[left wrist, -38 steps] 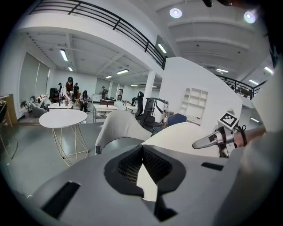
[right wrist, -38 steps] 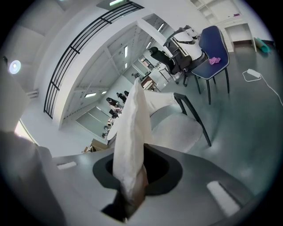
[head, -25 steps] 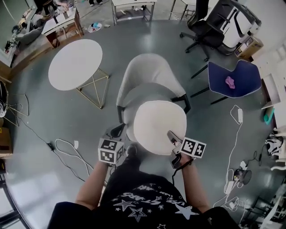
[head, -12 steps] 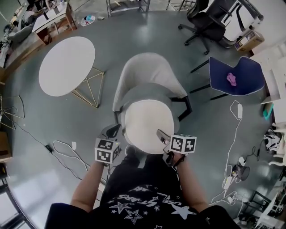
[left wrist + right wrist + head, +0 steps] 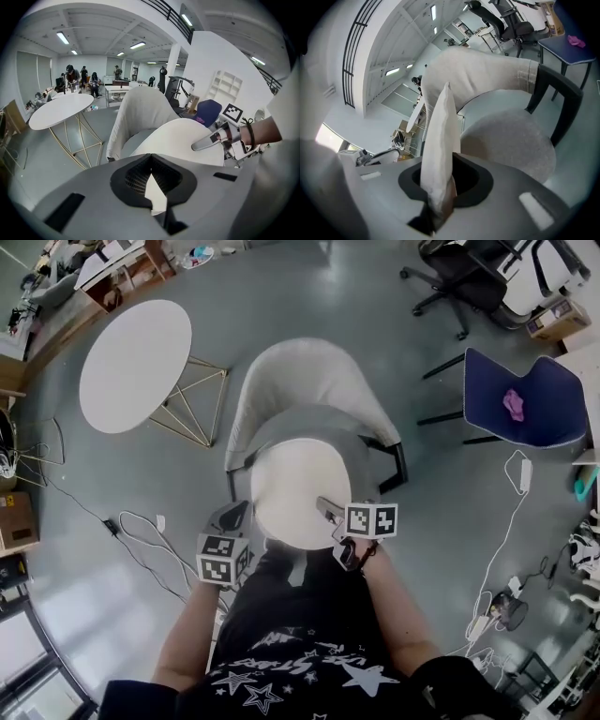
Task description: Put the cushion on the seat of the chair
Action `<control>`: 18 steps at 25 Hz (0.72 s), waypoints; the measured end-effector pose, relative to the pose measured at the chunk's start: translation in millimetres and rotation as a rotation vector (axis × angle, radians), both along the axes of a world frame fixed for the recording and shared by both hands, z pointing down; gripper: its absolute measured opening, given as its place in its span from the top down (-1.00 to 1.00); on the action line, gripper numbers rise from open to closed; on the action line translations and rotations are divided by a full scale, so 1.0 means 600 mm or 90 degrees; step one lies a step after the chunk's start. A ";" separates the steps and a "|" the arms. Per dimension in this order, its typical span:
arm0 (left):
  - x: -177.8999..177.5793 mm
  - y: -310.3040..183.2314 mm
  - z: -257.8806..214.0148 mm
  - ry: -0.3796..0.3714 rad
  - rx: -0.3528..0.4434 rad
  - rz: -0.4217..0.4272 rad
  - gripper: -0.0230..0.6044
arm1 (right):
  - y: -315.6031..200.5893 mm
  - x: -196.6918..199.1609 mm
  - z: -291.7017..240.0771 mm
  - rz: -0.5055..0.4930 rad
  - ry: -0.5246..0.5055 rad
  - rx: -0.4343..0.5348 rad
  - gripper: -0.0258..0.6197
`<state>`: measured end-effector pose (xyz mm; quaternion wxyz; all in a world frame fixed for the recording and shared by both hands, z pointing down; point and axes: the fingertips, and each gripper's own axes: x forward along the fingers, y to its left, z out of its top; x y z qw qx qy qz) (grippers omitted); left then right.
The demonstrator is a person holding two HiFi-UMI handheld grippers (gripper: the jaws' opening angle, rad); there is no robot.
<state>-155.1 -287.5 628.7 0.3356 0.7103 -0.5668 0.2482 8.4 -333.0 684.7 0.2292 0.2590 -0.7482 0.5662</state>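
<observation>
A person stood at the front of a pale upholstered chair, holding a round white cushion over its grey seat with a gripper in each hand. The left gripper pinched the cushion's near left edge, a sliver of white fabric caught between its closed jaws. The right gripper clamped the opposite edge, jaws tight on the padded rim. Whether the cushion's far edge touched the seat could not be made out. A round white table stood left of the chair, a blue chair bearing a pink object to its right, and cables trailed across the grey floor.
</observation>
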 end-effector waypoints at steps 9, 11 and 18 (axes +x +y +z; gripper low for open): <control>0.046 -0.037 0.078 -0.017 -0.063 -0.037 0.90 | -0.070 0.067 0.121 -0.053 0.102 0.000 0.72; 0.058 -0.037 0.096 -0.012 -0.074 -0.051 0.90 | -0.075 0.086 0.147 -0.053 0.113 -0.010 0.70; 0.068 -0.038 0.157 0.013 -0.094 -0.117 0.90 | -0.094 0.134 0.228 -0.074 0.163 0.013 0.51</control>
